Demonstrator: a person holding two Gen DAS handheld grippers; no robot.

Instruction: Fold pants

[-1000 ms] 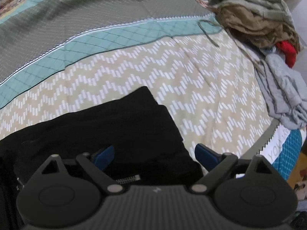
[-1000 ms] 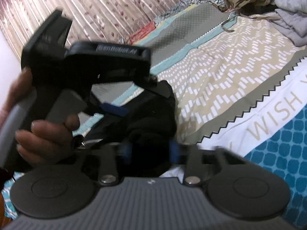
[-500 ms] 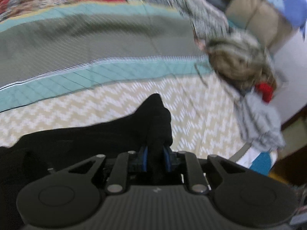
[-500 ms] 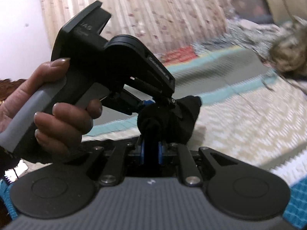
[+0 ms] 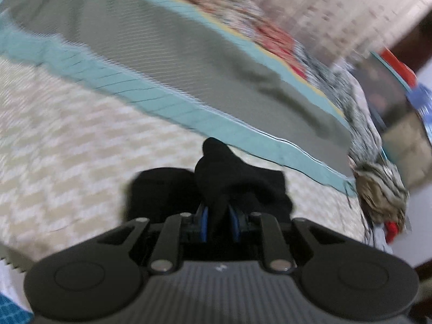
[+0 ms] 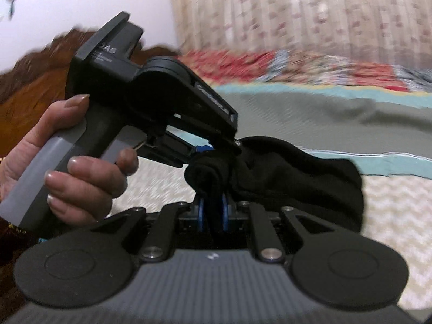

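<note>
The black pants (image 5: 237,183) are bunched up and lifted off the bed. In the left wrist view my left gripper (image 5: 218,216) is shut on a fold of the black cloth, which sticks up between its blue pads (image 5: 204,220). In the right wrist view my right gripper (image 6: 213,210) is shut on another bunch of the pants (image 6: 297,178). Just beyond it a hand (image 6: 75,167) holds my left gripper (image 6: 216,152), whose tips pinch the same cloth. The rest of the pants hangs out of sight below both grippers.
The bedspread (image 5: 67,140) has a beige zigzag field, a teal band (image 5: 167,100) and a grey band. A heap of other clothes (image 5: 378,189) with a red piece lies at the bed's right end. Curtains (image 6: 297,10) and a wooden headboard (image 6: 35,81) stand behind.
My left gripper was open over the flat pants and has shut on them. Both grippers have lifted the cloth and swung across the bed, rolling as they went.
</note>
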